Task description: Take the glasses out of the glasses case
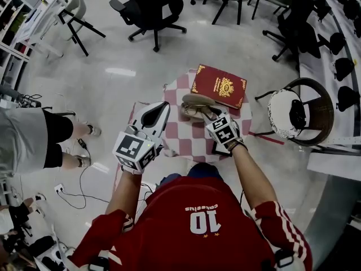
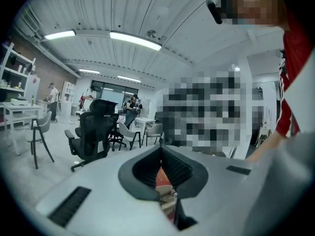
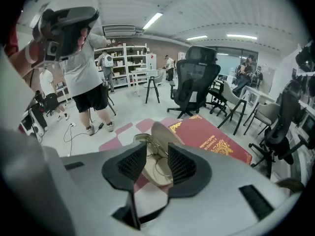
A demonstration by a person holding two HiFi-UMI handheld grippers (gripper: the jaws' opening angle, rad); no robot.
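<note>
An open beige glasses case (image 1: 198, 101) lies on the small table with a red-and-white checked cloth (image 1: 186, 143), and wire-framed glasses (image 1: 194, 111) rest inside it. My right gripper (image 1: 210, 118) is at the case's near right end, open. In the right gripper view its jaws (image 3: 156, 152) stand on either side of the case (image 3: 158, 175), with the glasses (image 3: 148, 141) just past the pads and not pinched. My left gripper (image 1: 160, 108) hangs above the table's left side, tilted up and shut on nothing. In the left gripper view (image 2: 161, 154) only a sliver of table shows between its jaws.
A dark red book with gold print (image 1: 219, 86) lies on the table just behind the case. A round chair with a white cushion (image 1: 282, 113) stands to the right. A person (image 1: 34, 140) stands at the left beside floor cables (image 1: 84, 176). Office chairs (image 1: 149, 7) stand farther back.
</note>
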